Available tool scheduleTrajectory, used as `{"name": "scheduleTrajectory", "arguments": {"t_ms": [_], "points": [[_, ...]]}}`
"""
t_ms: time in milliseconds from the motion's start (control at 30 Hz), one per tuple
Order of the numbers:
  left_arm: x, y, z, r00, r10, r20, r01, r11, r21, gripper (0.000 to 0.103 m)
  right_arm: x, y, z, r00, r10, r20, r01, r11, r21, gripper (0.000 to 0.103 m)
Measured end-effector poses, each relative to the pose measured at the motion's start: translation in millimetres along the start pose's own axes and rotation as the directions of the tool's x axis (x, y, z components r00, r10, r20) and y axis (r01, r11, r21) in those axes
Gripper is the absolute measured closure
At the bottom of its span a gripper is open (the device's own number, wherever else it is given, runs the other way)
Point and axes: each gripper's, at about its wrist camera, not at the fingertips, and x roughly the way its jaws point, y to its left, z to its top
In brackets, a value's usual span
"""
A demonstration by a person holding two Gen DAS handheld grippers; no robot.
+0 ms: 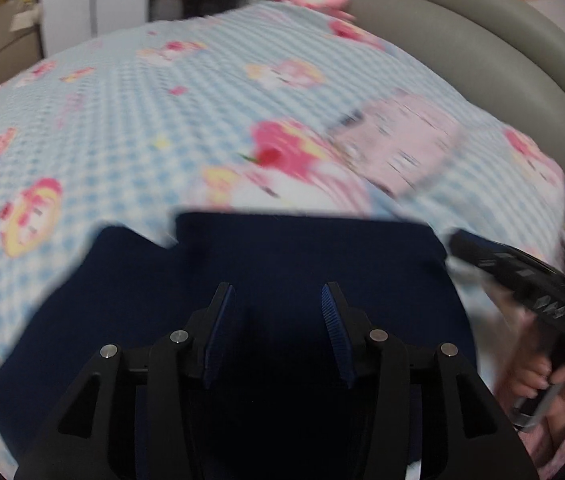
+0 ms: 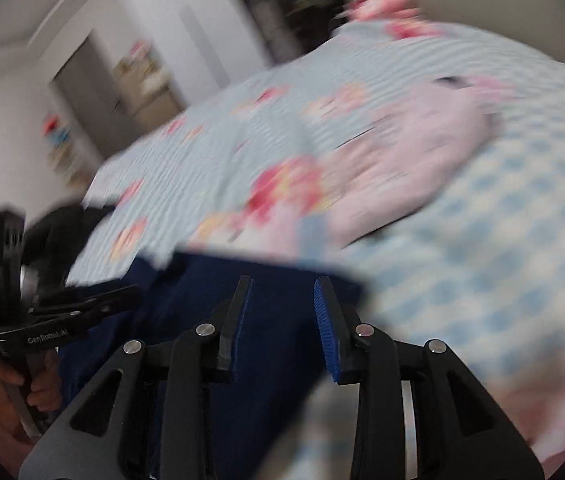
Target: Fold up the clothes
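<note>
A dark navy garment [image 1: 282,264] lies flat on a bed covered by a light blue checked sheet [image 1: 130,128] printed with pink and yellow cartoon figures. In the left wrist view the garment fills the lower middle, its far edge running nearly straight from about 9 o'clock to 3 o'clock, with a stepped corner toward 10 o'clock. The left tool [image 1: 277,294] hovers over it with its two blue-padded fingers standing apart; nothing is seen between the pads, and they grip nothing. At 1 o'clock from the garment, well apart from it, a pale pink folded garment [image 1: 402,148] rests on the sheet. At 3 o'clock the other tool's black body shows, with a hand [image 1: 542,376] wrapped around its handle. A padded grey headboard [image 1: 482,40] curves along the far right. In the right wrist view the navy garment sits at lower centre and left, and the right tool [image 2: 282,288] is above its right edge, fingers parted with a gap between the pads, holding nothing. The left tool appears at 9 o'clock, held in a hand [image 2: 38,392]. The pink garment lies at 1 o'clock. Both pictures are blurred. White doors [image 2: 186,32] stand in the far background.
</note>
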Motion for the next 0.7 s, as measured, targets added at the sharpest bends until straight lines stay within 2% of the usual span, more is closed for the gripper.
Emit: {"name": "scheduleTrajectory", "arguments": {"t_ms": [67,133,200,267,300,367,433,500,600,700], "points": [[17,-8,-17,0.998,0.03,-0.057,-0.029,0.999,0.021,0.054,12,10,-11,0.995,-0.064,-0.08,0.06,0.997,-0.053,0.071],[39,-4,-27,0.991,0.058,-0.122,-0.059,0.998,-0.001,0.051,6,7,-17,0.985,-0.157,-0.07,0.153,0.986,-0.064,0.071],[32,-1,-24,0.994,0.042,-0.1,-0.048,0.997,-0.063,0.051,1,4,-23,0.967,-0.249,-0.06,0.245,0.967,-0.073,0.072],[9,-4,-20,0.998,0.042,-0.037,-0.045,0.995,-0.089,0.053,-9,1,-29,0.948,-0.316,-0.034,0.313,0.948,-0.065,0.07],[-3,-7,-20,0.999,0.044,-0.006,-0.044,0.995,-0.09,0.053,-24,3,-33,0.96,-0.28,0.01,0.28,0.96,-0.024,0.07],[-26,-11,-25,0.998,0.056,0.034,-0.053,0.995,-0.079,0.052,-33,14,-39,0.979,-0.199,0.032,0.199,0.98,0.01,0.069],[-41,-8,-36,0.993,0.108,0.039,-0.105,0.992,-0.07,0.052,-34,34,-46,0.992,-0.124,0.021,0.124,0.992,-0.001,0.068],[-52,4,-50,0.986,0.166,0.027,-0.163,0.982,-0.09,0.049,-25,59,-48,0.996,-0.087,0.006,0.087,0.995,-0.055,0.067],[-59,30,-72,0.989,0.145,-0.005,-0.144,0.974,-0.173,0.046,-15,83,-60,0.996,-0.078,-0.04,0.071,0.986,-0.15,0.067],[-47,44,-93,0.982,0.166,-0.091,-0.18,0.967,-0.182,0.047,0,90,-73,0.986,-0.124,-0.107,0.102,0.976,-0.193,0.067]]}}
